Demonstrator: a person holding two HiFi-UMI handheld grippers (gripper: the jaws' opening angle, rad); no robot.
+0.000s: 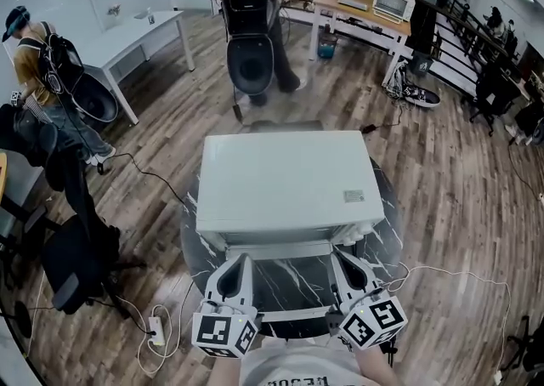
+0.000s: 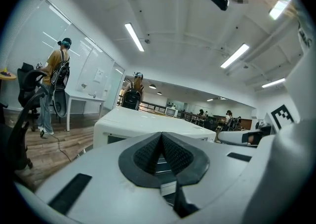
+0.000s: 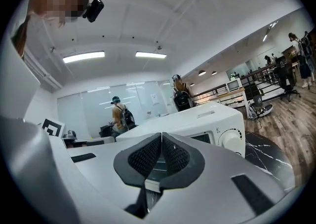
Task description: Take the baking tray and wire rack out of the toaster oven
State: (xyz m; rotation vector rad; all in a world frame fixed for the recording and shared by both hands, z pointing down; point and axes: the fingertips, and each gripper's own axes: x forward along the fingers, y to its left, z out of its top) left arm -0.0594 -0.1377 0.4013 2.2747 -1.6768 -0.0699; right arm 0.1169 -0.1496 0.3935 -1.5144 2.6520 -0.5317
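Note:
A white toaster oven (image 1: 285, 178) stands on a round black marble table (image 1: 289, 286), its front toward me. The baking tray and wire rack are hidden inside it; no view shows them. My left gripper (image 1: 242, 259) is shut and empty, just short of the oven's front at its left side. My right gripper (image 1: 340, 257) is also shut and empty, near the front's right side. In the left gripper view the shut gripper (image 2: 161, 135) points at the oven (image 2: 143, 122). The right gripper view looks past its shut gripper (image 3: 161, 135) at the oven (image 3: 207, 119) and a white knob (image 3: 230, 139).
A person with a backpack (image 1: 255, 19) stands behind the table, and another (image 1: 42, 78) stands at the left beside a white table (image 1: 136, 36). A black office chair (image 1: 72, 261) sits to the left. A power strip (image 1: 155, 329) and cables lie on the wood floor.

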